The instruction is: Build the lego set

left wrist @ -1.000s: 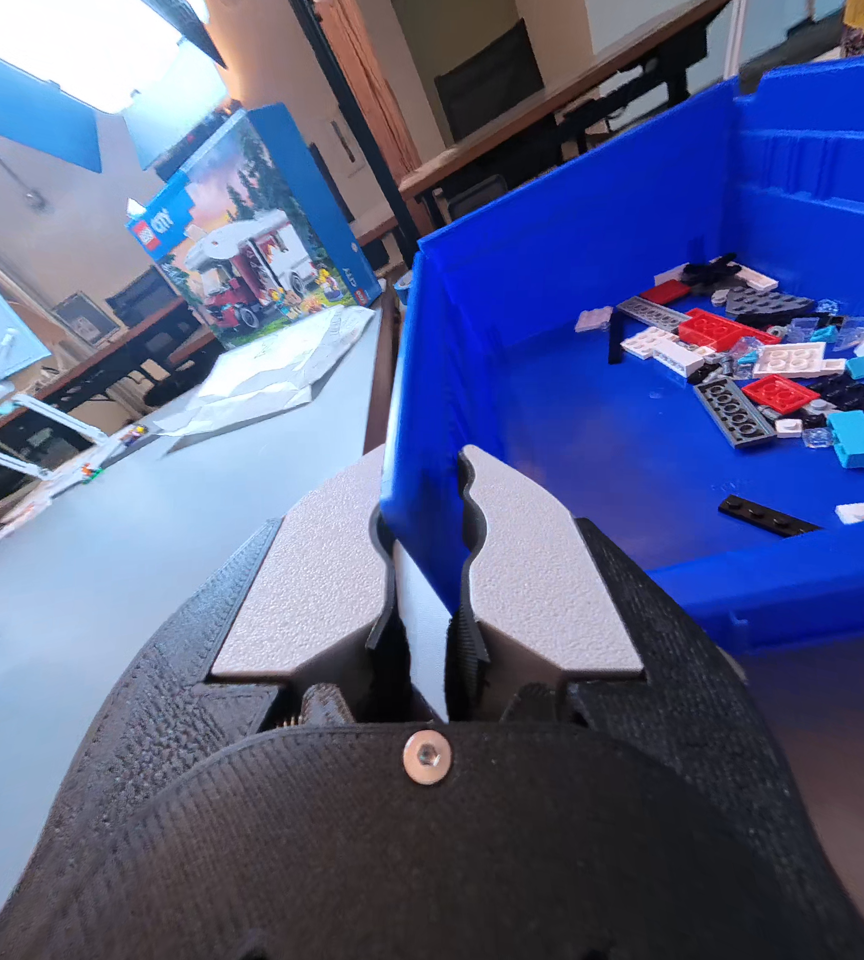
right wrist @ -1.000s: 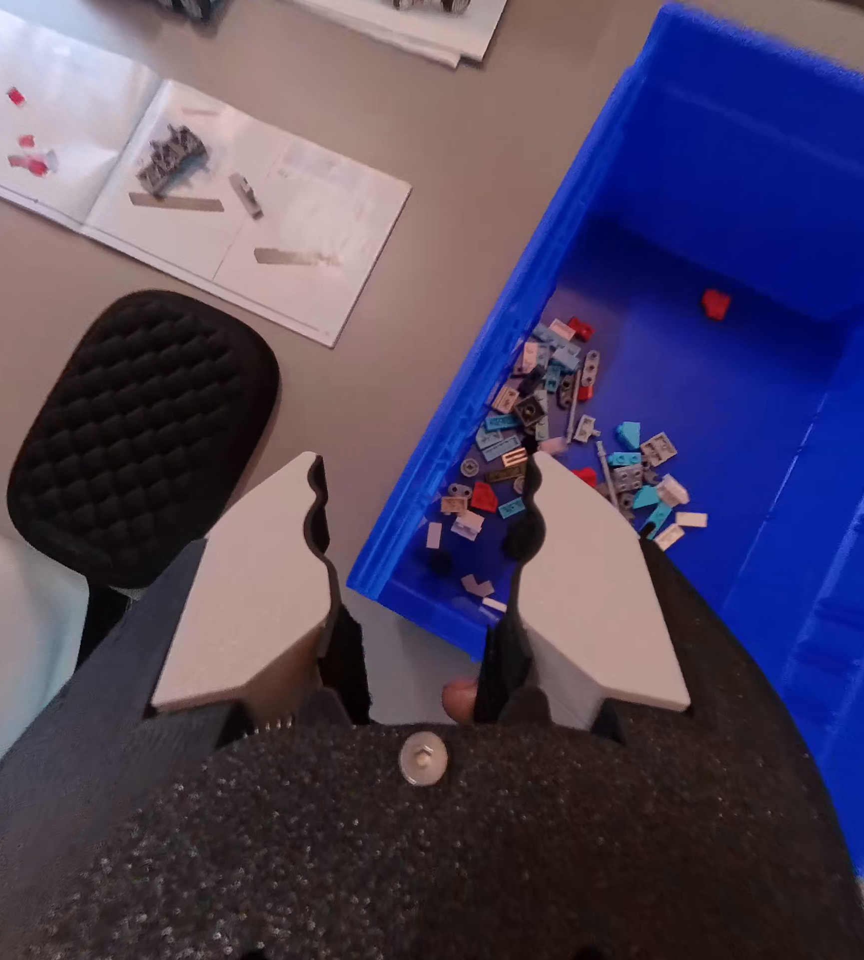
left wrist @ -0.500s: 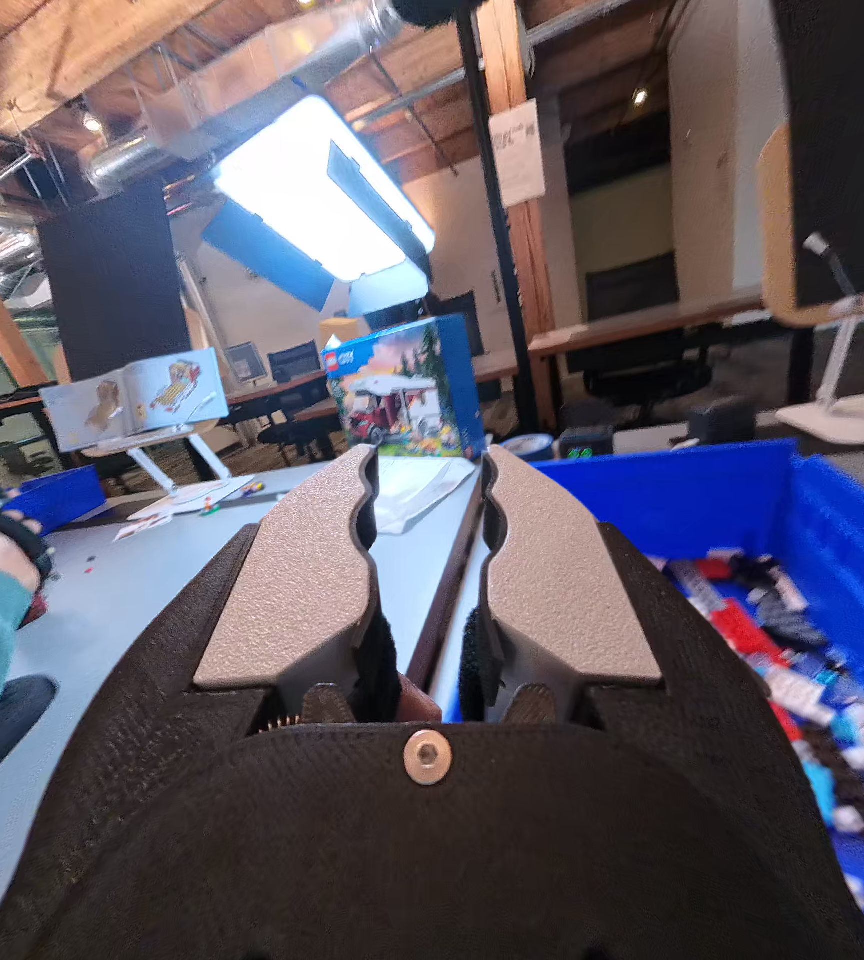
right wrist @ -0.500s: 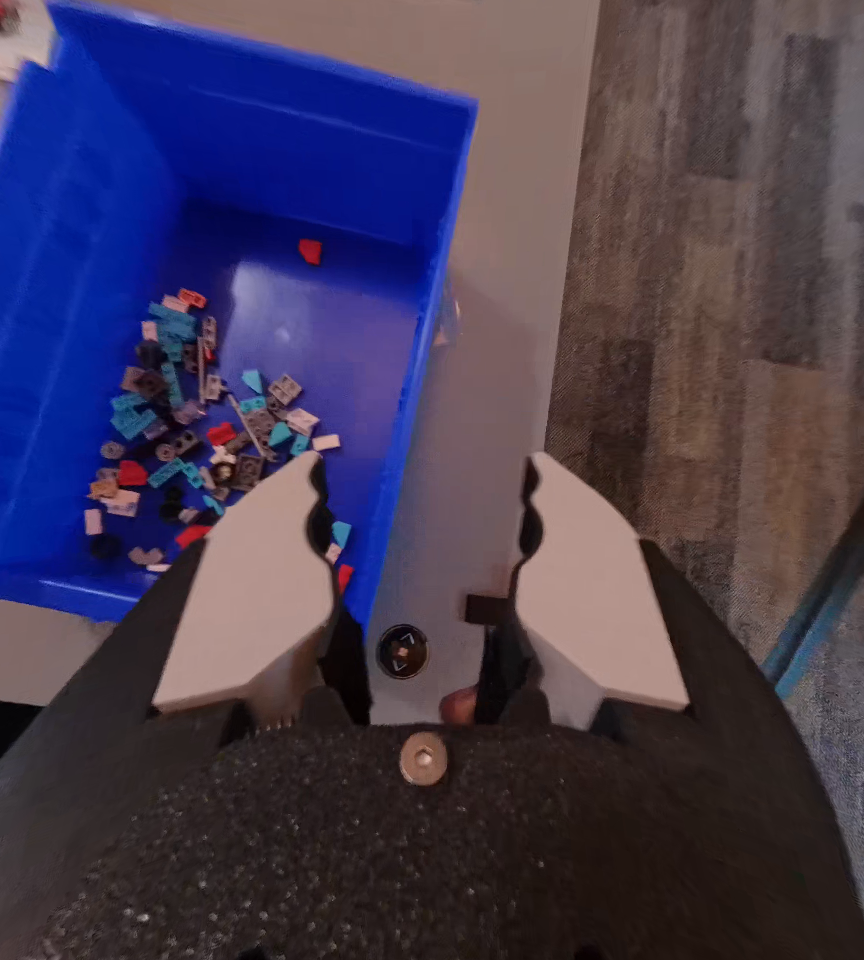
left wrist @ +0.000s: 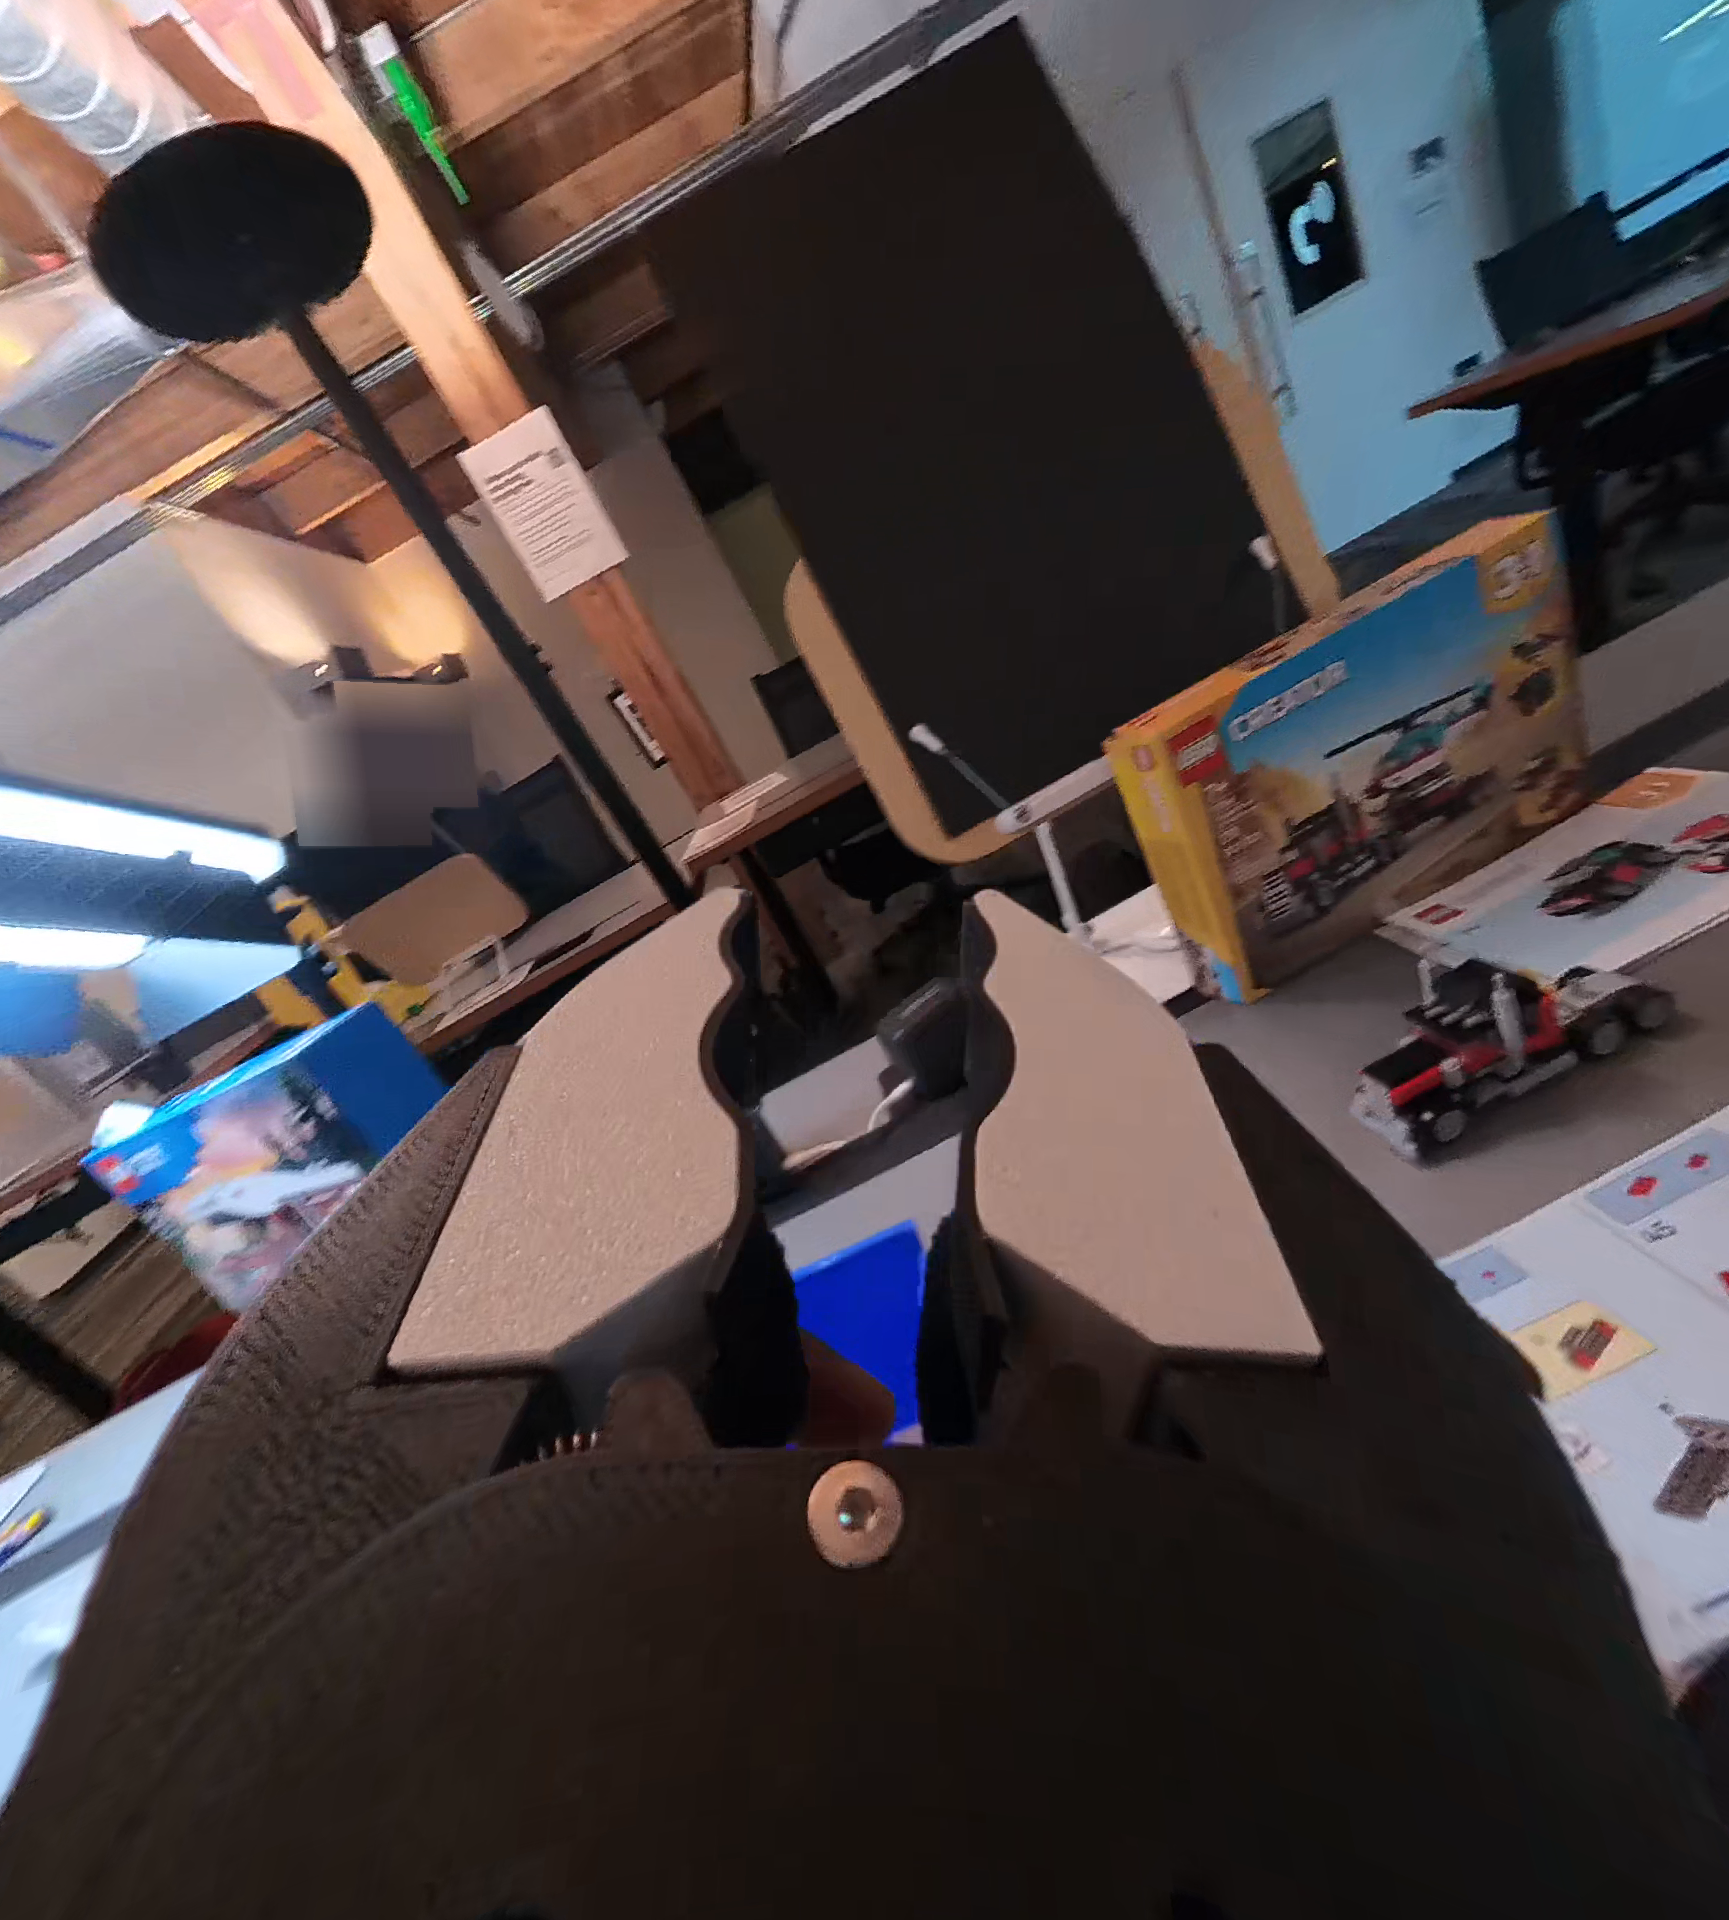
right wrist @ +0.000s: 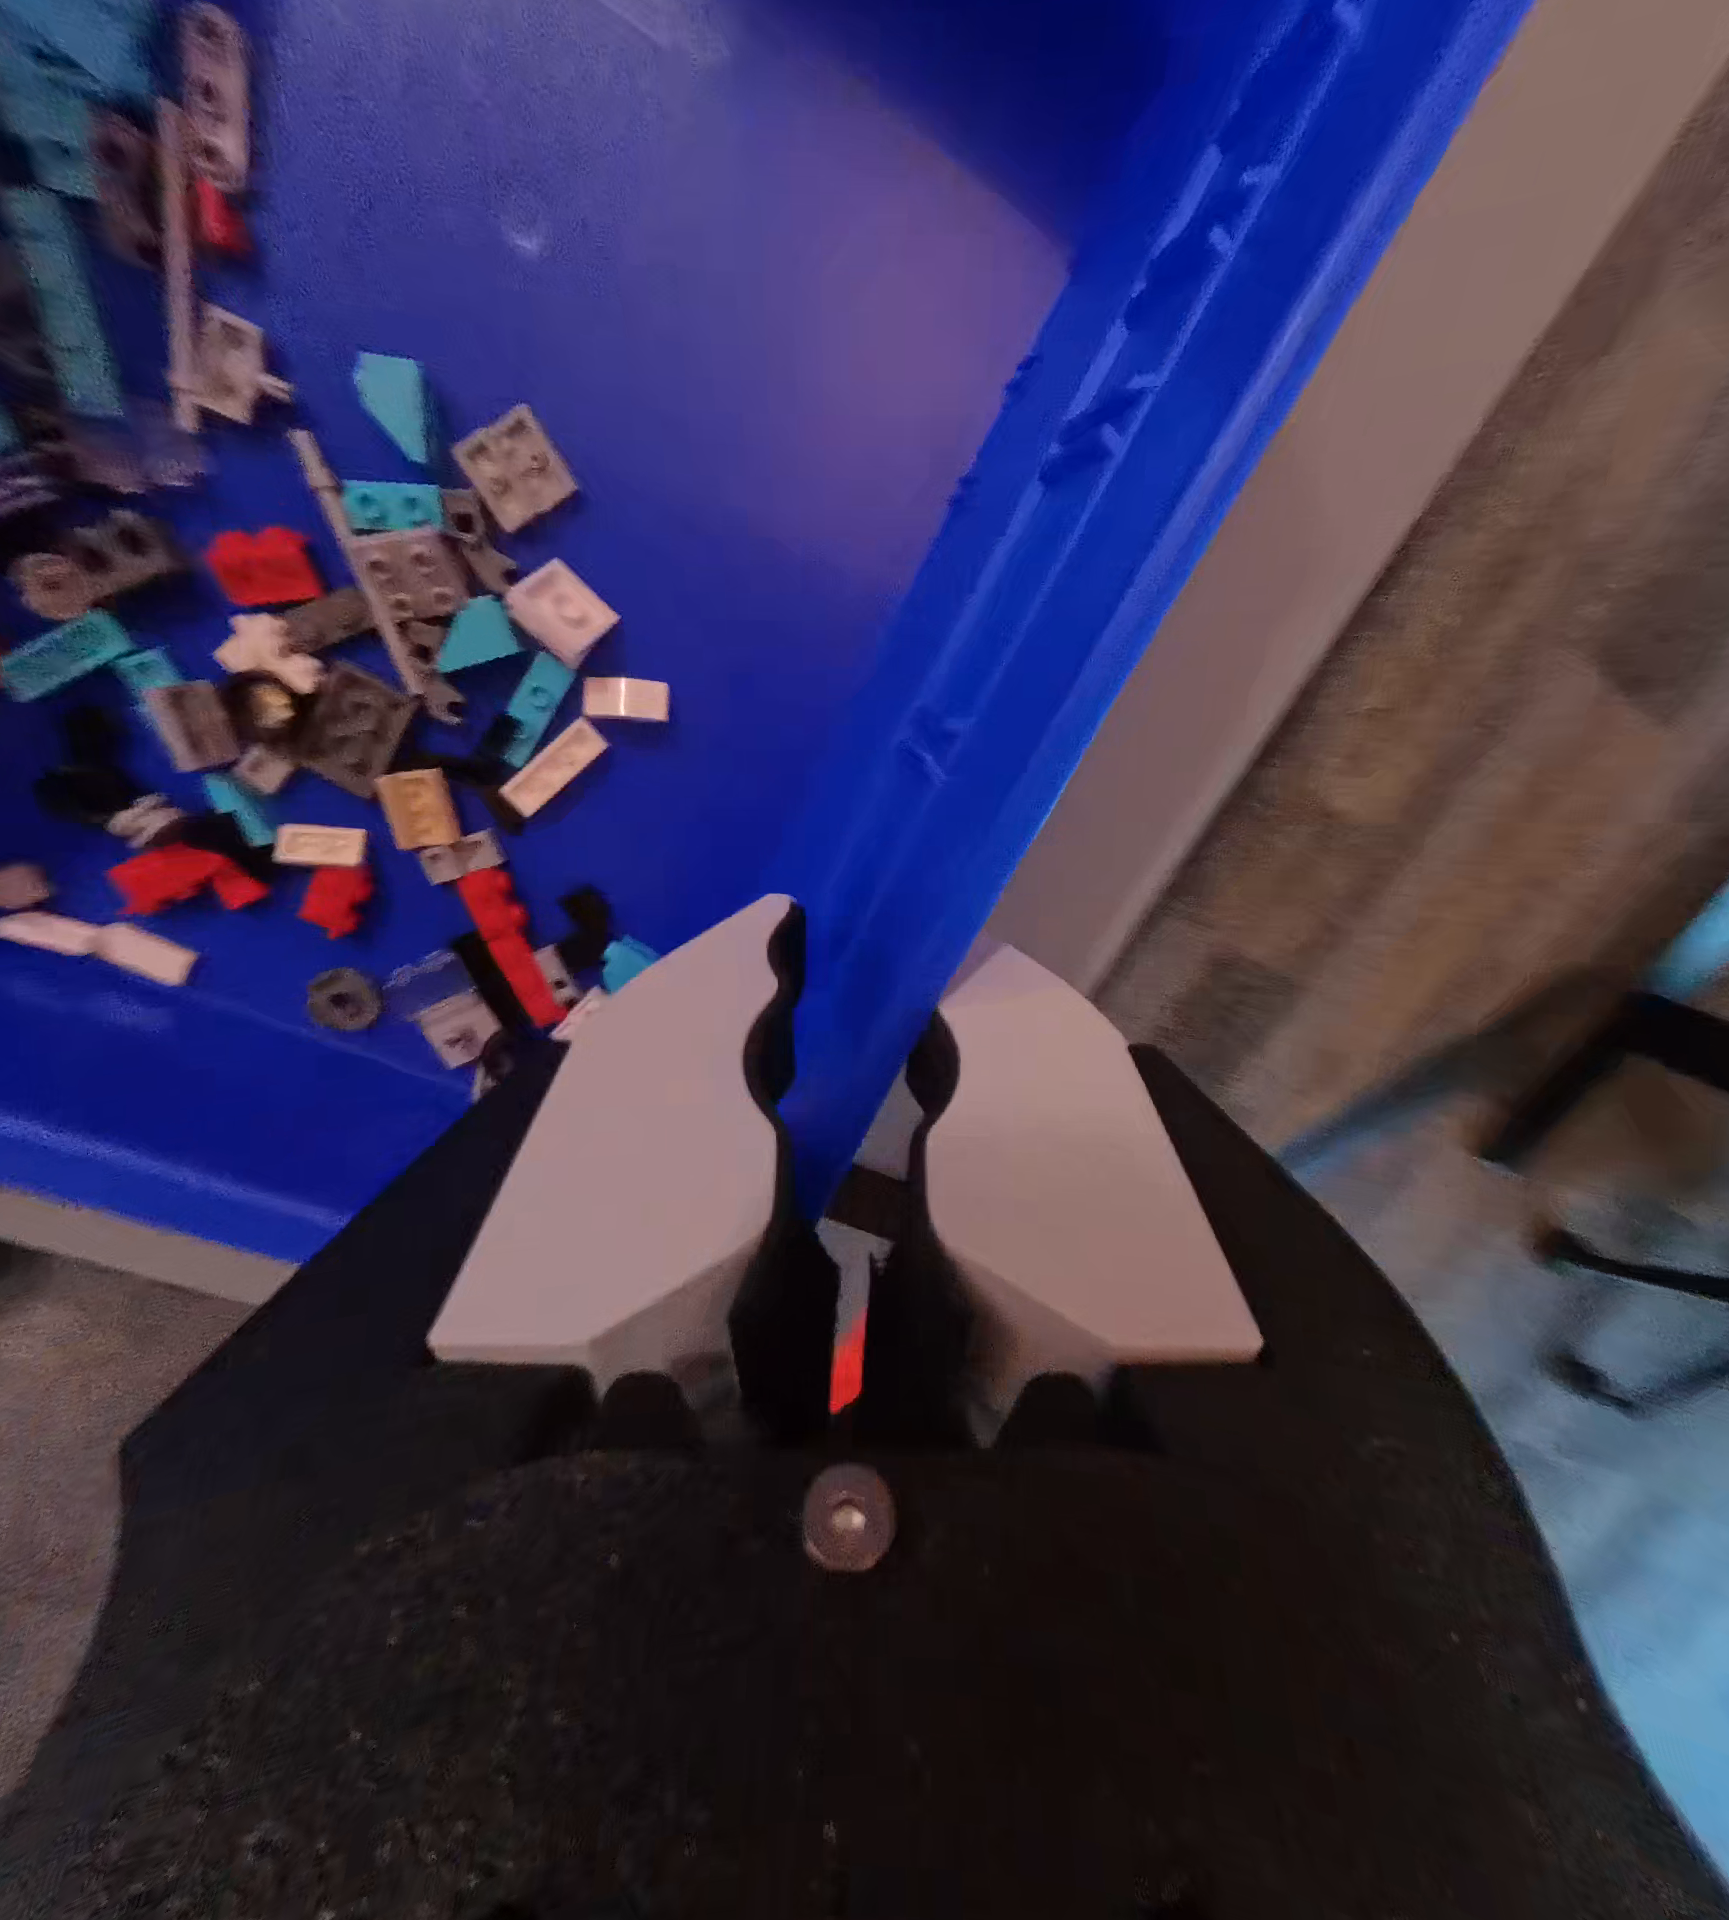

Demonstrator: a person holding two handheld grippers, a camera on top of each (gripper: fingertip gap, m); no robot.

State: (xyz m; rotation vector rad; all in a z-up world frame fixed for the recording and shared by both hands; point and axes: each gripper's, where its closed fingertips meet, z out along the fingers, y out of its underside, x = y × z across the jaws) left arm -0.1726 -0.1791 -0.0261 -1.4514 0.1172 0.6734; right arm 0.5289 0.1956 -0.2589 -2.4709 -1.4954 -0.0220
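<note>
In the right wrist view a blue bin [right wrist: 1047,520] holds several loose lego pieces [right wrist: 372,644] in red, teal, grey, white and black. My right gripper [right wrist: 865,966] straddles the bin's right wall near its front corner, with its jaws closed onto the rim. My left gripper [left wrist: 855,935] is open and empty, tilted up toward the room. A small patch of the blue bin [left wrist: 855,1309] shows low between its fingers. An open instruction booklet [left wrist: 1670,1351] lies at the right of the left wrist view.
In the left wrist view a built black and red lego truck [left wrist: 1504,1049] stands on the grey table, with a yellow lego box [left wrist: 1359,769] behind it and a blue lego box [left wrist: 247,1153] at the left. Right of the bin are the table edge [right wrist: 1286,582] and carpet.
My left gripper has let go of the bin wall, opened and swung up and to the right. My right gripper has come down onto the bin's right wall and closed on it.
</note>
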